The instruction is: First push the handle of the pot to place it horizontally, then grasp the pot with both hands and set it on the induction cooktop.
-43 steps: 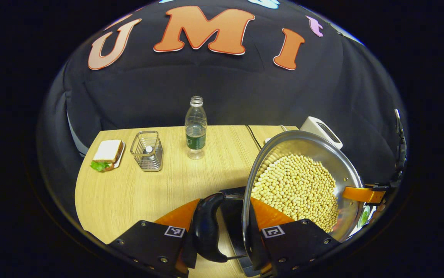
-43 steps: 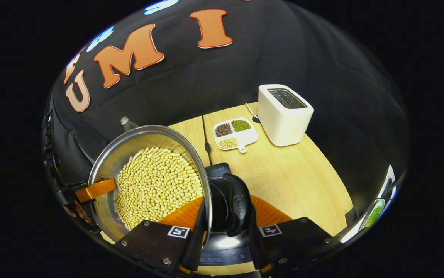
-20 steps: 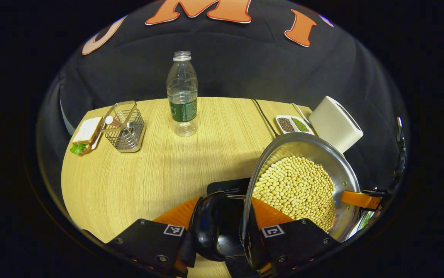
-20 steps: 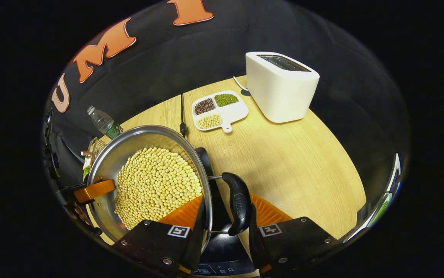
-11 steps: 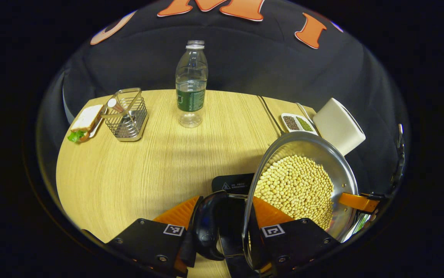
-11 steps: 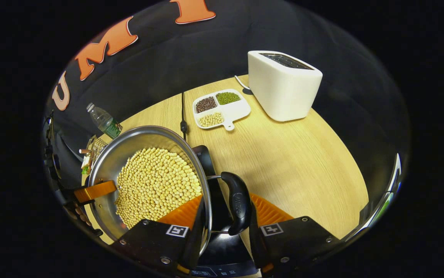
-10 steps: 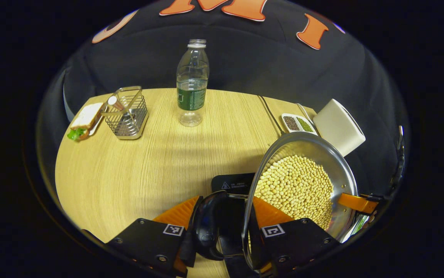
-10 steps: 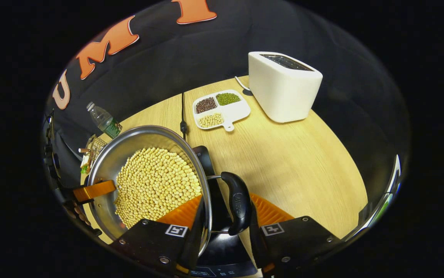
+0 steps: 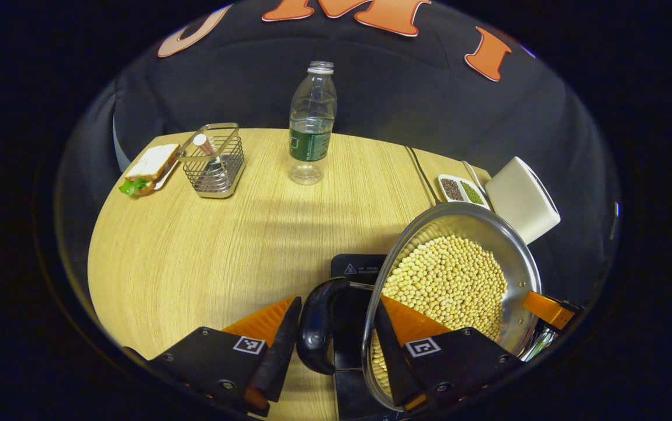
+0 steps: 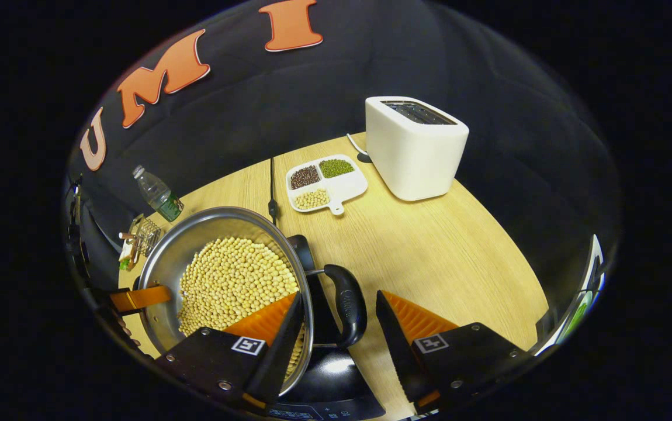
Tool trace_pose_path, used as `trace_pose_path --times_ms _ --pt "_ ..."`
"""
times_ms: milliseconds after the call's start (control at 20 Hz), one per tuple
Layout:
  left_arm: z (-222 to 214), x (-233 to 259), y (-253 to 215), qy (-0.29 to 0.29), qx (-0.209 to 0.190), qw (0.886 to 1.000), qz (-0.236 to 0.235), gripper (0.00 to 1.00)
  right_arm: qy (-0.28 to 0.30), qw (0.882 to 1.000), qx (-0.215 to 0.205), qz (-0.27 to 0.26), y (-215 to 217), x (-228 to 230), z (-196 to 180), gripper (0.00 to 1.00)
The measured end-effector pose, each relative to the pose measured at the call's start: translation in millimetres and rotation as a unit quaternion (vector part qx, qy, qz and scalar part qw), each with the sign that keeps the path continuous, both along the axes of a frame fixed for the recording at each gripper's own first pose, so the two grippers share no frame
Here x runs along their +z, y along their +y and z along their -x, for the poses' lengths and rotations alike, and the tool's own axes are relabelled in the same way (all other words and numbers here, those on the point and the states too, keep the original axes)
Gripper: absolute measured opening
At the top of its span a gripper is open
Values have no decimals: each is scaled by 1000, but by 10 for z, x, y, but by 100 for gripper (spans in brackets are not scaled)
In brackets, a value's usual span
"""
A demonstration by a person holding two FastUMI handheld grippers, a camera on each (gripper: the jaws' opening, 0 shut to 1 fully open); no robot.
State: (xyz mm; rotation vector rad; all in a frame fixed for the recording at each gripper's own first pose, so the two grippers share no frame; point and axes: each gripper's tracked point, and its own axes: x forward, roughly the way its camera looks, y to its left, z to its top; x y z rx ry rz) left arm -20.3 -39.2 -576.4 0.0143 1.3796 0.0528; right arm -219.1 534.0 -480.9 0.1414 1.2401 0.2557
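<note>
Pot [image 9: 459, 280], full of pale beans, is sitting on the induction cooktop [image 9: 354, 270]. Left gripper [image 9: 332, 339] and right gripper [image 10: 336, 324] are each spreading wide, fingers straddling a black side handle [image 10: 345, 307] without pressing it.

Both grippers opened: left gripper [image 9: 331, 327] and right gripper [image 10: 338, 320] fingers spread off the pot's [image 10: 160, 269] black side handles, no longer clamped. Pot came down onto induction cooktop [image 9: 356, 268], was held above it before.
</note>
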Motion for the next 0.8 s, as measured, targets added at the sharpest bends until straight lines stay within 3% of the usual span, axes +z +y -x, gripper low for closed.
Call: trace_pose_path --times_ms 300,550,650,800 --pt "72 181 48 -21 -47 998 -36 76 -15 1000 5 2 -85 116 77 78" --pt "45 365 66 -43 -57 997 -43 80 -38 999 4 2 -123 262 69 78" --pt "-29 503 71 -61 -62 995 -44 86 -61 998 10 11 -183 364 11 78" --pt "-237 753 135 -102 -87 989 -68 86 -113 993 22 18 -209 605 -180 78"
